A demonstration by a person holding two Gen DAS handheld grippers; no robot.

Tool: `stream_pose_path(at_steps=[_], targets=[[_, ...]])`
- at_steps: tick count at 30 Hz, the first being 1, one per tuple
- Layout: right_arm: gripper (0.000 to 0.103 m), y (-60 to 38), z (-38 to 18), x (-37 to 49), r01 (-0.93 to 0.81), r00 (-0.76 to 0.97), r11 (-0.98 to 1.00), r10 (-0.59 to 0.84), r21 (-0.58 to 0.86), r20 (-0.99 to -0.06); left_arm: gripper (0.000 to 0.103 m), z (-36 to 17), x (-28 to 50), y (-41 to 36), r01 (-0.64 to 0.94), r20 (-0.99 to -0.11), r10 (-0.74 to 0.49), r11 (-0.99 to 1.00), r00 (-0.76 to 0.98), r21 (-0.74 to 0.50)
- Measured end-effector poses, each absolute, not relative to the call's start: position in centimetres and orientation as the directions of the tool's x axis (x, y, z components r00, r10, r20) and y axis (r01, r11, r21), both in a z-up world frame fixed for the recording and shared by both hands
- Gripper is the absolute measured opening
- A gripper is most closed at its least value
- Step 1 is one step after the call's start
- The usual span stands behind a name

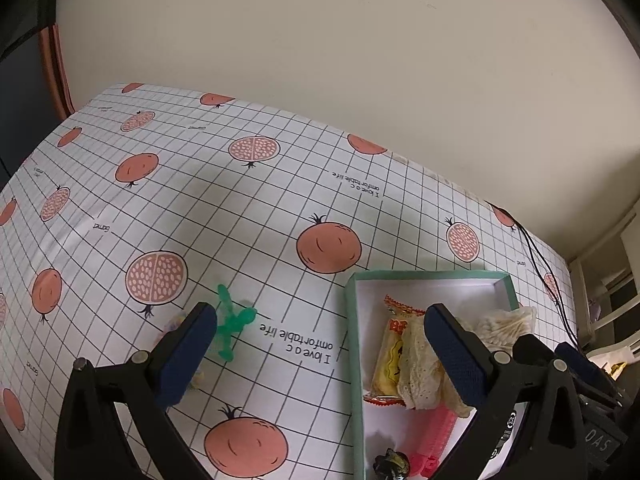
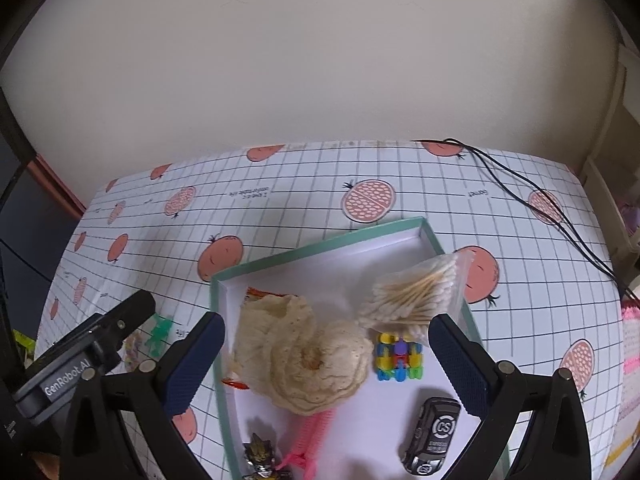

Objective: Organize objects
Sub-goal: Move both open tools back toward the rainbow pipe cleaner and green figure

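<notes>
A green-rimmed white box (image 2: 320, 246) lies on the table below my open right gripper (image 2: 326, 328). Inside it are cream lace doilies (image 2: 308, 356), a bag of cotton swabs (image 2: 416, 296), a colourful block toy (image 2: 398, 356), a black toy car (image 2: 432, 436), a pink comb (image 2: 312, 436), a gold figurine (image 2: 260, 456) and a snack packet (image 1: 390, 356). My left gripper (image 1: 320, 320) is open and empty, hovering over the box's left rim (image 1: 352, 320). A green toy figure (image 1: 232, 320) lies on the cloth by its left finger, with a pastel item (image 2: 132, 348) partly hidden beside it.
The table wears a white grid cloth (image 1: 240, 200) with pomegranate prints and ends at a cream wall. Black cables (image 2: 540, 208) run across its far right corner. A pink object (image 2: 630, 340) sits at the right edge. The left gripper's body (image 2: 92, 352) is left of the box.
</notes>
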State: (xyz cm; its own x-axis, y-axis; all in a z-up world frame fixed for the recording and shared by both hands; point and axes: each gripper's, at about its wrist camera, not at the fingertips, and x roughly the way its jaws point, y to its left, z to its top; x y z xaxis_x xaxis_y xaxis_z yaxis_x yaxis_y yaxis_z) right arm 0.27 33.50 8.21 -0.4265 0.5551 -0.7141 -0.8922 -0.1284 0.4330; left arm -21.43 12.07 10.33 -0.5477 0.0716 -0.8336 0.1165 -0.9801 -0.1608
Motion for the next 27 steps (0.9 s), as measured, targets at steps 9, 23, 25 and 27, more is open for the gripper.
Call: stream_pose_path(at_steps=[9,23,25,27], targets=[[0.103,33.5,9.7,-3.4,-0.881,-0.462,-0.186,0.542,0.435,-0.702,0.103,11.0,-21.1,8.0,0.170,-0.832,0.022,-0.976,-0.554,-0.139],[0.103,32.7,11.7,-11.1,-0.851,-0.524,-0.298,0.504,0.432,-0.686,0.103,11.6,-19.9,-0.6,0.280,-0.836,-0.052,-0.952,-0.546,-0.123],[0.103,32.6,11.9,-12.3,-0.846,-0.533,-0.313,0.496,0.431,-0.686,0.103,11.5,-19.7,-1.5,0.294,-0.837,-0.062,-0.948,-0.543,-0.120],[0.103,32.6,11.9,-13.4,-0.845,-0.534,-0.327,0.490,0.423,-0.689,0.103,11.5,-19.6,-2.4,0.306,-0.839,-0.066,-0.944,-0.540,-0.122]])
